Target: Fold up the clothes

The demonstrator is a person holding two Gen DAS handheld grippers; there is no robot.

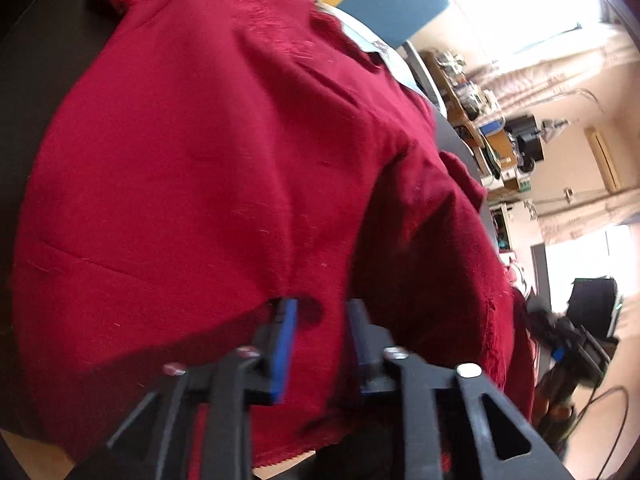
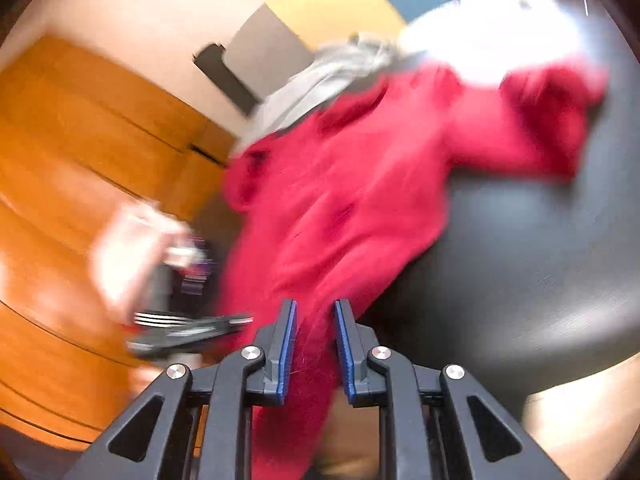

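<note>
**Red garment held at its edge by both grippers, fold unsettled**

Nearest the lenses, each tool has cloth between its blue pads. The left gripper (image 1: pixel 320 316) has its jaws clamped on a bunched edge of the red garment (image 1: pixel 224 152), which rises from the fingers and fills most of that view. The right gripper (image 2: pixel 315 320) likewise pinches a narrow strip of the same fabric, which hangs down below the jaws.

Beyond the fingers, the garment spreads loose across the dark table (image 2: pixel 520 240), rumpled, with one part trailing toward the far right. It is not a neat folded stack; by the look of it, it is either being spread flat or carried over in a fold, and the pictures do not settle which. Farther back a grey garment (image 2: pixel 320 76) and something white (image 2: pixel 488 36) lie on the table's far side, apparently unfolded.

The right view is heavily smeared with motion; the person's hand (image 2: pixel 132 248) there is a pale blur. The garment's outline, sleeves and collar cannot be made out.
</note>
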